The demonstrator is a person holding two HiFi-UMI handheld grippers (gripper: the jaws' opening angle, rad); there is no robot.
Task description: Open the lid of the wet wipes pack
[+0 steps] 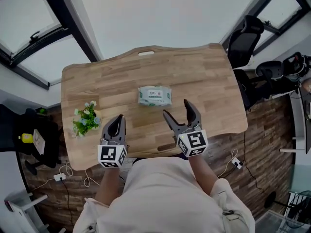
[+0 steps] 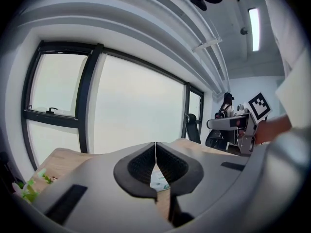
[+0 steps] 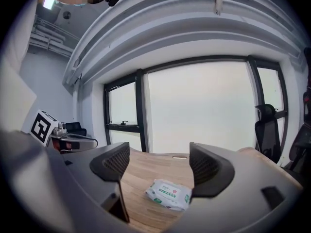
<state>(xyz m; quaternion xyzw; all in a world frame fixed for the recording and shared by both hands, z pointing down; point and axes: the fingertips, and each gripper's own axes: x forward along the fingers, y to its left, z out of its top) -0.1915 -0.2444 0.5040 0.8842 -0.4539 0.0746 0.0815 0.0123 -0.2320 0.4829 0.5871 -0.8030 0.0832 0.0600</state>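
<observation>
A white and green wet wipes pack (image 1: 154, 95) lies flat on the wooden table (image 1: 204, 76), near its middle, lid down. In the right gripper view the pack (image 3: 169, 194) shows between and beyond the jaws. My right gripper (image 1: 177, 111) is open, a short way in front of the pack and to its right, with nothing held. My left gripper (image 1: 116, 125) is shut and empty near the front edge, left of the pack. In the left gripper view a sliver of the pack (image 2: 159, 180) peeks below the closed jaws of my left gripper (image 2: 155, 154).
A small pot of green plant with white flowers (image 1: 86, 119) stands at the table's left edge. Black office chairs (image 1: 245, 38) stand to the right of the table. Cables and plugs (image 1: 60, 177) lie on the floor beside it.
</observation>
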